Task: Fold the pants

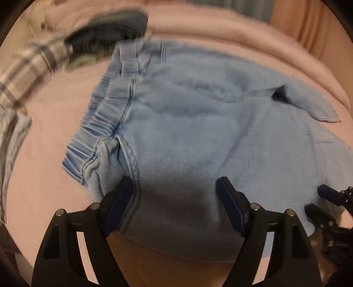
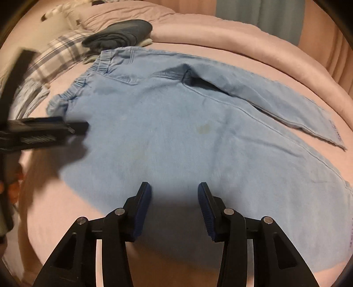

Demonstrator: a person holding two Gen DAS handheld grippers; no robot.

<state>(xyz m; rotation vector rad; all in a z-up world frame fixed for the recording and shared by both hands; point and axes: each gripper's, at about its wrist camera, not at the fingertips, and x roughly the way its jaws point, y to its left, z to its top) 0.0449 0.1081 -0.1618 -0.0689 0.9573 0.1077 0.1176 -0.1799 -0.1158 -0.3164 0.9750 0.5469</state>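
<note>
Light blue denim pants (image 1: 187,132) lie flat on a pink bedspread (image 2: 66,198). Their elastic waistband (image 2: 101,64) is at the upper left and the legs run off to the right, one leg hem (image 2: 331,136) lying across the other. My left gripper (image 1: 174,189) hovers open over the seat area near the waistband (image 1: 106,119), with only flat cloth below its blue pads. My right gripper (image 2: 174,189) stands open over the pants (image 2: 176,123) at their near edge. Each gripper shows in the other's view: the left gripper (image 2: 66,129) at the left, the right gripper (image 1: 317,198) at the right edge.
A folded dark grey garment (image 2: 123,31) and a plaid cloth (image 2: 57,55) lie beyond the waistband at the back left. Rumpled pink bedding (image 2: 242,37) rises behind the pants. A teal curtain (image 2: 260,13) hangs at the far back.
</note>
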